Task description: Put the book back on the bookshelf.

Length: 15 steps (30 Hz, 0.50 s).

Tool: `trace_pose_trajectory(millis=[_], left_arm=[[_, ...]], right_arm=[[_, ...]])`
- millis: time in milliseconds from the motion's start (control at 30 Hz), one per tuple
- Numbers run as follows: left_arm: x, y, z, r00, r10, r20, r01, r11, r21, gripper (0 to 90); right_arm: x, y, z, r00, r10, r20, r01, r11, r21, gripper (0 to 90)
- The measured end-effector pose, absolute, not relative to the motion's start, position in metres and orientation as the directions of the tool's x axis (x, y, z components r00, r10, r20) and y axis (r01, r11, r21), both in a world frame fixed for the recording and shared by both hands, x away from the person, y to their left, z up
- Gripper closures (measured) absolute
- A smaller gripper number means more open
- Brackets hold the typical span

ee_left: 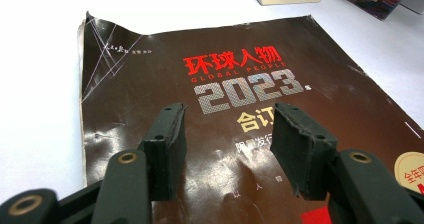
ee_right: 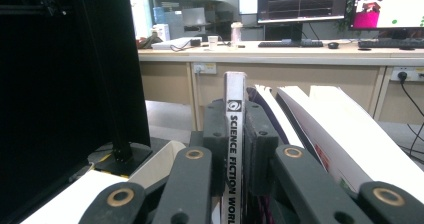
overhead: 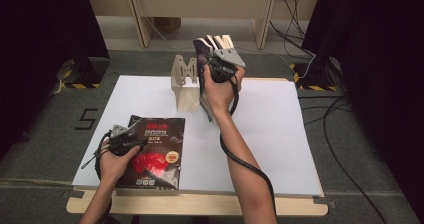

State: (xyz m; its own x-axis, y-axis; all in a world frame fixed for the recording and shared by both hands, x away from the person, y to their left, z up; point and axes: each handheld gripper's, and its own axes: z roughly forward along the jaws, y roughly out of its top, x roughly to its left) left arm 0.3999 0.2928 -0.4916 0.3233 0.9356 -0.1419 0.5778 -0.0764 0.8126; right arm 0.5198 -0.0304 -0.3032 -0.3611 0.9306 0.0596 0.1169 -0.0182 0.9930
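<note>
Nearest: dark magazine [overhead: 155, 154] flat on white counter [overhead: 280, 134], front-left, cover up, long axis running away from the near edge, title end far. Left gripper [ee_left: 227, 134] hovering over lower cover, jaws apart, nothing between them. Glossy, thin, floppy; top-left corner creased [ee_left: 90, 26]. Likely slippery and light; best taken at the spine edge, where stiffest.

Mid-counter: right gripper [ee_right: 235, 144] raised, jaws clamped on spine of second magazine [ee_right: 234, 119], spine upright, "SCIENCE FICTION WORLD" reading down it, long axis vertical. Pages fanning loose to the right [ee_right: 320, 129]: soft, sagging block, grip near spine sensible.

Farther: wooden rack [overhead: 183, 84] standing just left of held magazine, slots empty. Probable destination, judged only.
</note>
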Motion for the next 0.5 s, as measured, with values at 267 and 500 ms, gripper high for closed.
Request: trace_pose_trajectory(millis=[267,500], left_arm=[[0.400,0.293,-0.492,0.321,0.936,-0.144,0.582,-0.074,0.810,46.9],[0.399,0.293,-0.491,0.319,0.937,-0.144,0.582,-0.073,0.810,47.0]], right_arm=[[0.500,-0.047,-0.308,-0.381,0.922,0.062,0.131,-0.012,0.991,82.5],[0.484,-0.057,-0.314,-0.391,0.919,0.052,0.135,0.001,0.991,82.3]])
